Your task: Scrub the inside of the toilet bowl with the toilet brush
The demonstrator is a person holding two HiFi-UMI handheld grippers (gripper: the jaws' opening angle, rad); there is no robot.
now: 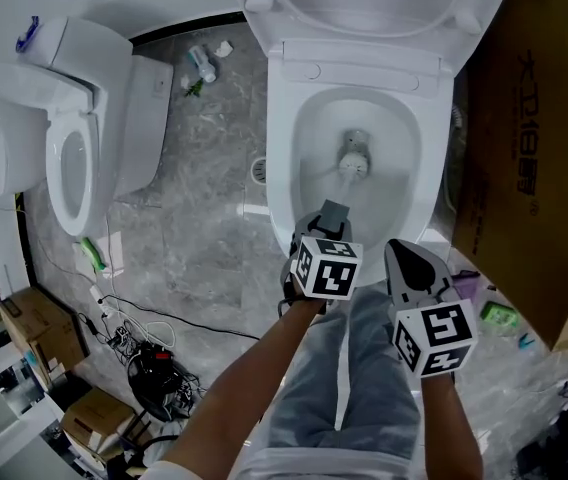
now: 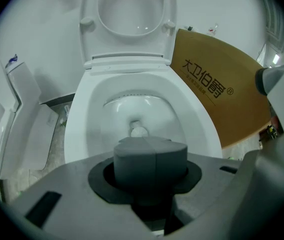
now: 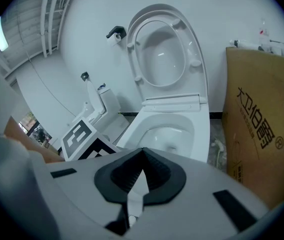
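Jaws: left gripper [image 1: 330, 226] clamps toilet brush [image 1: 353, 160]; right gripper [image 1: 405, 256] pinched together, empty.
Technique: press bristles against toilet bowl [image 1: 286, 158] wall, sweep in circles.

The toilet bowl [image 1: 282, 148] is open from above, with only the toilet brush [image 1: 353, 164] standing at its centre; the raised seat [image 1: 364, 3] walls off 12 o'clock, a cardboard box [image 1: 534, 138] crowds 3 o'clock, and bare floor [image 1: 209, 208] lies free at 9 o'clock, before the second toilet [image 1: 74, 158]
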